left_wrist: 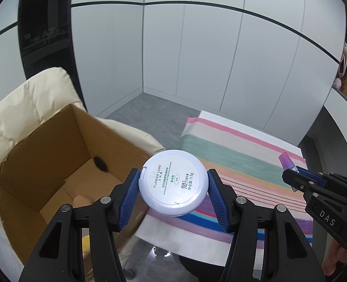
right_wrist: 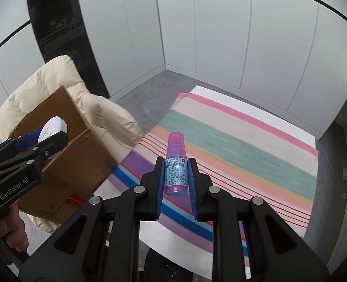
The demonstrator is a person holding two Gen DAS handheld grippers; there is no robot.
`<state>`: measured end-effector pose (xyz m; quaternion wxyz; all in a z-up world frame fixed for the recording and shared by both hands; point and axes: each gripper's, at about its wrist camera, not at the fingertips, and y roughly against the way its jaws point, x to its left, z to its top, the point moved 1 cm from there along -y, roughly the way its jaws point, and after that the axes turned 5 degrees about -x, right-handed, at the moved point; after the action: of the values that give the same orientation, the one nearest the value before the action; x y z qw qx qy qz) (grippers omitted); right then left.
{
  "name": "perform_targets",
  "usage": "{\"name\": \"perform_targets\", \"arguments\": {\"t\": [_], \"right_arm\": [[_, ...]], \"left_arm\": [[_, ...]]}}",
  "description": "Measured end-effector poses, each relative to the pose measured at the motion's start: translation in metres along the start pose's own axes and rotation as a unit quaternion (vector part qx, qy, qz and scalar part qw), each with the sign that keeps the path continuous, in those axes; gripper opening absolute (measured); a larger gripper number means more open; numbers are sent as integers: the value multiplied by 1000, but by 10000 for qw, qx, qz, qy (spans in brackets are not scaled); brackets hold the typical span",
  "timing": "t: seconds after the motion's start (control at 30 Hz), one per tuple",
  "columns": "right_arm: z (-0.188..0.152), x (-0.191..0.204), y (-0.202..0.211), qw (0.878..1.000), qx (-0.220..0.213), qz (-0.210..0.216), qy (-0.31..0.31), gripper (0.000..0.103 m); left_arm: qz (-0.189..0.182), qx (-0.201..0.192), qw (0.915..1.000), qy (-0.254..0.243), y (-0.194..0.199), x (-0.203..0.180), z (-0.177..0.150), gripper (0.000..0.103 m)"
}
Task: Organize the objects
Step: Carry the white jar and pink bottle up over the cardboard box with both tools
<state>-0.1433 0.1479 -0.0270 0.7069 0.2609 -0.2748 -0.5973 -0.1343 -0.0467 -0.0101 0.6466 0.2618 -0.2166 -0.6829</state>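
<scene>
My left gripper (left_wrist: 173, 191) is shut on a round white powder compact (left_wrist: 173, 182), held in the air by the right rim of an open cardboard box (left_wrist: 44, 150). The compact also shows in the right wrist view (right_wrist: 53, 129) above the box (right_wrist: 74, 155). My right gripper (right_wrist: 175, 178) is shut on a small pink eye-drop bottle (right_wrist: 175, 164), held above the striped cloth (right_wrist: 239, 145). The bottle's cap shows in the left wrist view (left_wrist: 286, 161) at the right gripper (left_wrist: 298, 176).
The box rests on a cream padded chair (left_wrist: 29, 101). Inside it lie a dark item (left_wrist: 101, 163), a tan item (left_wrist: 80, 201) and a yellow item (left_wrist: 85, 242). The striped cloth (left_wrist: 239, 164) covers a white table. Grey floor and white walls lie behind.
</scene>
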Motion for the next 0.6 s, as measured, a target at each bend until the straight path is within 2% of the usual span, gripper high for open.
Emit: {"name": "perform_targets", "arguments": {"t": [0.6], "right_arm": [[9, 74, -12, 9980, -41, 412, 479, 20]], "left_arm": [[468, 6, 9980, 431, 20, 70, -11, 59]]}}
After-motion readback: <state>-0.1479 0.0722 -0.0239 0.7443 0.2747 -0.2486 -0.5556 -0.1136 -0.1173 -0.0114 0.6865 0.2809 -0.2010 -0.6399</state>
